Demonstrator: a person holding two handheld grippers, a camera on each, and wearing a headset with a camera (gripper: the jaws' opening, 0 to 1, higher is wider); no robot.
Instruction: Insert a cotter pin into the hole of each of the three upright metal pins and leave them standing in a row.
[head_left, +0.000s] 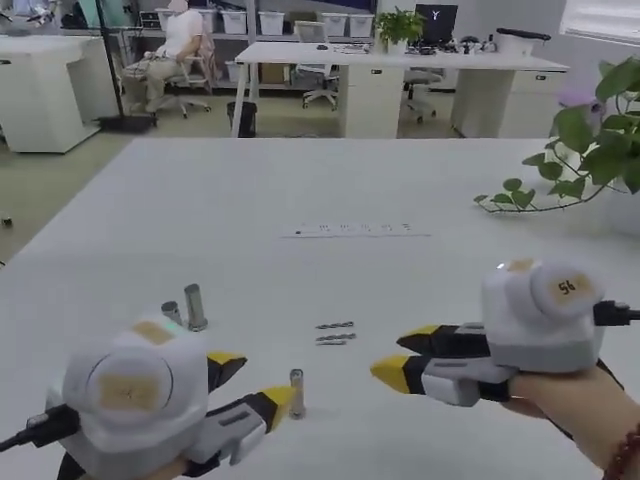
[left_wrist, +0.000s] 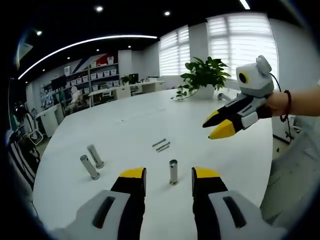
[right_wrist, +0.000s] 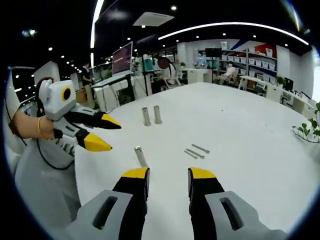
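Three metal pins stand upright on the white table (head_left: 420, 200): two pins (head_left: 195, 306) side by side at 10 o'clock from the lone pin (head_left: 297, 392). The cotter pins (head_left: 335, 332) lie flat at 1 o'clock from that lone pin, btwn my tools. My left gripper (head_left: 258, 380) has jaws apart & empty, lone pin just ahead of its tips. My right gripper (head_left: 398, 355), at 3 o'clock, jaws also apart w/ nothing held, points left
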